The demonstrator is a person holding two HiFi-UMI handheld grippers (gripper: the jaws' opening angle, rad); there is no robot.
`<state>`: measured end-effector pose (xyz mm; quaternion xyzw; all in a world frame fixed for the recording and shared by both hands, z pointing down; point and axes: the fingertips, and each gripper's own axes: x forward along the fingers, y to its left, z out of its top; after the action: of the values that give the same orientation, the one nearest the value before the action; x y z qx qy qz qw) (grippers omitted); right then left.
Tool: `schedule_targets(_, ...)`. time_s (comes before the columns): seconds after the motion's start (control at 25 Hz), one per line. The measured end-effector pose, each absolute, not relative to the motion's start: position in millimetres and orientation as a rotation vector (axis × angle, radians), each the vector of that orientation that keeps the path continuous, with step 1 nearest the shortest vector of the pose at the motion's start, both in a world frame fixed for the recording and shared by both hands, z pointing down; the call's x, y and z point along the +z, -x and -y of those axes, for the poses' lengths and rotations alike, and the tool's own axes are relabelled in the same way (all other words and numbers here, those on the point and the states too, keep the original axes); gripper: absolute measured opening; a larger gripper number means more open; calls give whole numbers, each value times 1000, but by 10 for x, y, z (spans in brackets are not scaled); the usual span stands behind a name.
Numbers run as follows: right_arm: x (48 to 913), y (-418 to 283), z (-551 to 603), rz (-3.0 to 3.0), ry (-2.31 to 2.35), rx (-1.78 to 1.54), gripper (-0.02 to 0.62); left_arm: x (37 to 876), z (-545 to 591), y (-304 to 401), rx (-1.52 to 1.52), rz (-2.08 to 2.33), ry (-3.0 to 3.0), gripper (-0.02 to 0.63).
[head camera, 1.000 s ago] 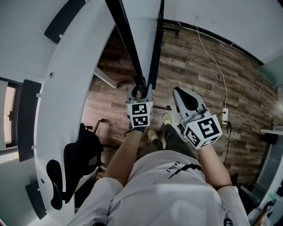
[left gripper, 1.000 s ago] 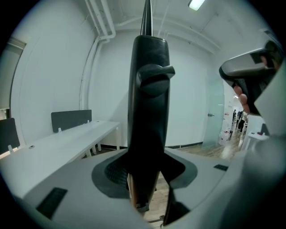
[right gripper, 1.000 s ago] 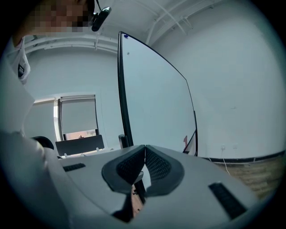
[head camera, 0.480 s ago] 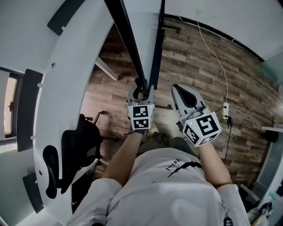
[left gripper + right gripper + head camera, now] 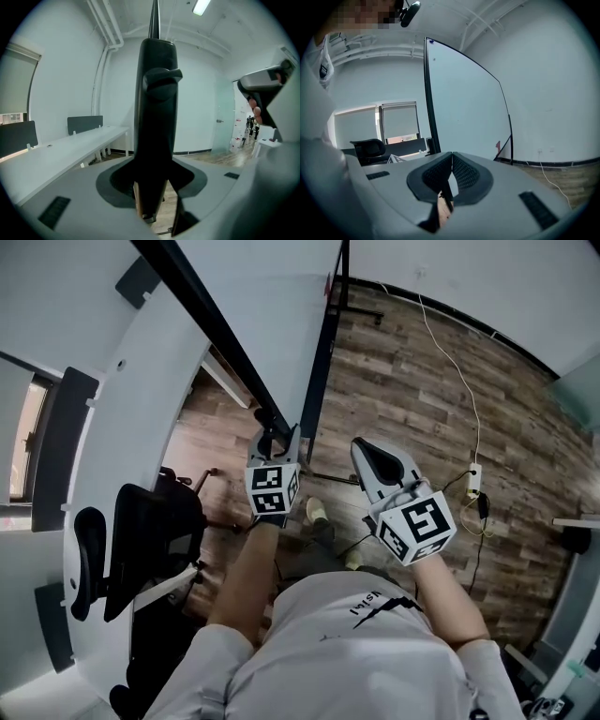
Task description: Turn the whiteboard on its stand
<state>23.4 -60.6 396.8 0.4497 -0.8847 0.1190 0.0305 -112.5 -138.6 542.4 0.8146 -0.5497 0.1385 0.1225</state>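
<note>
Whiteboard frame (image 5: pixel 157 93) clamped between left gripper (image 5: pixel 275 433) jaws

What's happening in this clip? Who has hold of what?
A person stands at a whiteboard on a stand, with a gripper in each hand. The left gripper is clamped on the board's black frame, which fills the gap between its jaws. The right gripper is closed and empty, held off to the side without touching the board. An office chair sits to the person's left on the wooden floor.
</note>
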Motion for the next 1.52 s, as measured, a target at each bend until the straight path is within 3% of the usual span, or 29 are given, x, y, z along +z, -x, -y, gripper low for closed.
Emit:
schedule_targets(0.44, 4094, -614, -340, 2758, -1336, 440, 14, 5416, 810, 1104, 433, 1633, -2345, 196)
schedule_targets(1.52, 4174, 346, -890, 2720, -1278, 440, 14, 5273, -158, 1245, 356, 1599, -2388, 195)
